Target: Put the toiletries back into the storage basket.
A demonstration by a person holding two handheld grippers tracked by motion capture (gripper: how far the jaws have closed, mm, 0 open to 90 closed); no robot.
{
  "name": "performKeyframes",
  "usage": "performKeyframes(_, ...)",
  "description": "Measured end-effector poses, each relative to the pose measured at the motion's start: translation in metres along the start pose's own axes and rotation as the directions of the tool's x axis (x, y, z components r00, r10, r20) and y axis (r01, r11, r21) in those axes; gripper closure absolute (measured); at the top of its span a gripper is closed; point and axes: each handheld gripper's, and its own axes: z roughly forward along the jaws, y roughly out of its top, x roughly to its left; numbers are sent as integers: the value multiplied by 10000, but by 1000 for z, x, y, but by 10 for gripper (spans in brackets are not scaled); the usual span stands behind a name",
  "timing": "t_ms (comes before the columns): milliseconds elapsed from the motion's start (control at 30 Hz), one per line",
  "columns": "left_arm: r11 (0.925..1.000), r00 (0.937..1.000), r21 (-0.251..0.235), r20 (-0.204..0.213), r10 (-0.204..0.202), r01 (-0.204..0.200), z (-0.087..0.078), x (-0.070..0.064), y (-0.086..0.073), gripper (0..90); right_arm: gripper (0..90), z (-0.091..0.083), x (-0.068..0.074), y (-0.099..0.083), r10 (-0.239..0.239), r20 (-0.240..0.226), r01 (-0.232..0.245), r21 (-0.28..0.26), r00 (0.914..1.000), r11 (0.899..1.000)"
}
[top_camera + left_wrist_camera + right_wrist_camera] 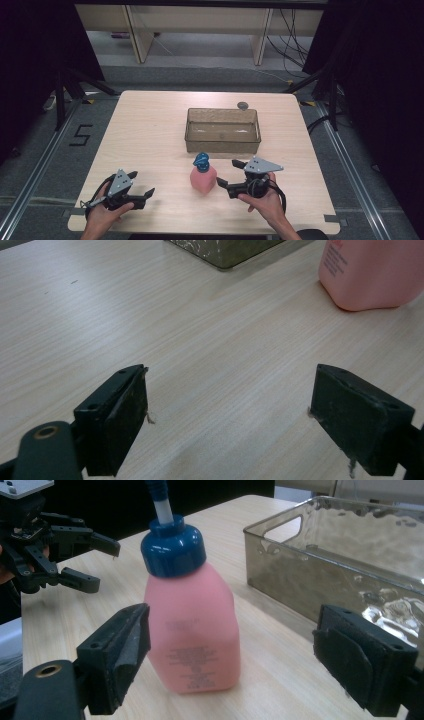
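A pink pump bottle (202, 178) with a blue cap stands upright on the table near the front middle. My right gripper (231, 175) is open just to its right, jaws pointing at it. In the right gripper view the bottle (192, 627) stands between and just beyond the jaws, nearer the left one, and my right gripper (230, 660) touches nothing. My left gripper (141, 184) rests open at the front left, held by a hand. In the left gripper view its jaws (230, 410) frame bare table, with the bottle (372, 272) at the upper right.
A clear brownish plastic bin (223, 131) sits empty behind the bottle, and its wall (320, 575) is close on the right in the right gripper view. A small dark round object (243, 105) lies past the bin. The wooden table (150, 130) has bare room on the left.
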Motion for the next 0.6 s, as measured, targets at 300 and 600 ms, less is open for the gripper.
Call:
performKeyframes(300,9998,10000,-160,43,72,-71,0,1,1,148,161,9,0,8,-318,-25,317,-179,9995,9993)
performKeyframes(600,9999,10000,-154,34,54,-53,0,0,0,148,161,18,5,16,-622,-138,620,-114,9980,9980)
